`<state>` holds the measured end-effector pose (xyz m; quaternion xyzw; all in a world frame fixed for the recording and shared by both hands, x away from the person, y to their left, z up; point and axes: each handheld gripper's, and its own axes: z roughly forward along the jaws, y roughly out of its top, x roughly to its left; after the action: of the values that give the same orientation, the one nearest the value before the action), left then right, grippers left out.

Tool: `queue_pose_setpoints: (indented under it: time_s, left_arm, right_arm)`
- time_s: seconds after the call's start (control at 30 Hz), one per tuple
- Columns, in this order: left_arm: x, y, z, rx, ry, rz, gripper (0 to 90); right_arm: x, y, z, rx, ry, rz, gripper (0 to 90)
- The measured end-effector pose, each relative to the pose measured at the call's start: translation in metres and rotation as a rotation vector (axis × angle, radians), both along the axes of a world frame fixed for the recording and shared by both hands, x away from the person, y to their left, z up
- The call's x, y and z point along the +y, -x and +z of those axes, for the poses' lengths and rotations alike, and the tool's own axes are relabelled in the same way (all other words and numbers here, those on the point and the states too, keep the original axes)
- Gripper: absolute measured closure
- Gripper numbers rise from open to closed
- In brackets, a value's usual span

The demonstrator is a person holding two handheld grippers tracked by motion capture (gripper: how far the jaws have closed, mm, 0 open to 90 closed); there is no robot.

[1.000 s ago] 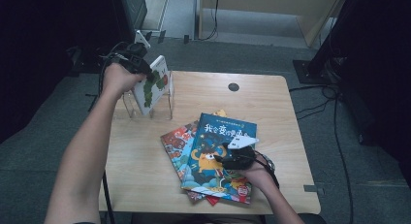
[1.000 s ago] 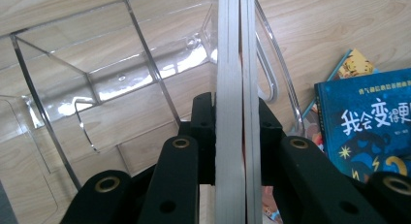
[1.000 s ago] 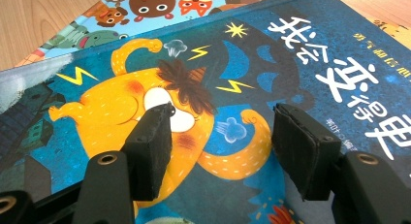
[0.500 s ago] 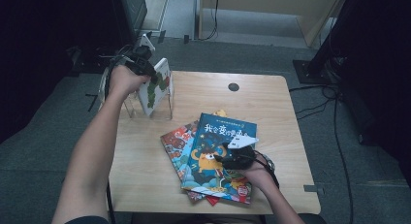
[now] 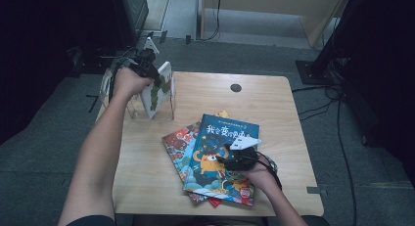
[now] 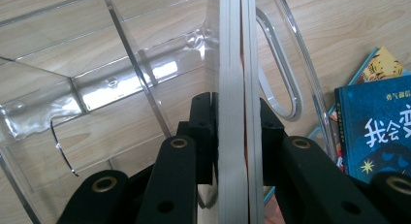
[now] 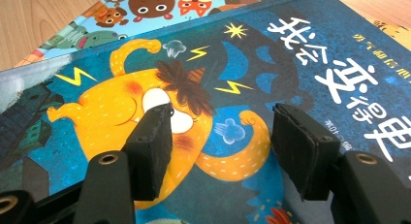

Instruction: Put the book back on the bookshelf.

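Two tools are at work: at far left, the left tool (image 5: 147, 72) is clamped on the edges of a thin book (image 5: 157, 89), holding it upright, likely to slot it into the clear rack (image 5: 169, 106). To the right, the right tool (image 7: 218, 151), its jaws apart, hovers over the blue book (image 5: 222, 157) topping the desk's (image 5: 274, 103) pile, probably the next pick.

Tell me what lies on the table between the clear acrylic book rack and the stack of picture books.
In the high view, bare wooden table separates the clear acrylic book rack from the stack of picture books.
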<state>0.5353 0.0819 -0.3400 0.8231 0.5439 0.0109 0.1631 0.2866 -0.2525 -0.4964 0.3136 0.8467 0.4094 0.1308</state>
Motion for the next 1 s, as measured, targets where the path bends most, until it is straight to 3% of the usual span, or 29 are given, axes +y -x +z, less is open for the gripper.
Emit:
queue_pose_setpoints:
  time_s: [0.37,0.67,0.8,1.0]
  left_arm:
    - [-0.002,-0.002,-0.010,0.029,-0.004,-0.008,75.0]
    - [-0.001,-0.003,-0.010,0.030,0.000,-0.005,74.6]
    - [-0.002,-0.003,-0.012,0.041,-0.019,-0.008,76.2]
    - [-0.003,-0.004,-0.012,0.036,0.000,-0.002,77.5]
  right_arm:
    - [0.000,0.000,0.000,0.000,0.001,0.000,40.3]
    - [0.000,0.000,0.000,0.000,0.000,-0.001,40.3]
    - [0.000,0.000,0.000,0.000,0.001,-0.001,40.3]
    - [0.000,0.000,0.000,0.000,0.000,0.000,40.3]
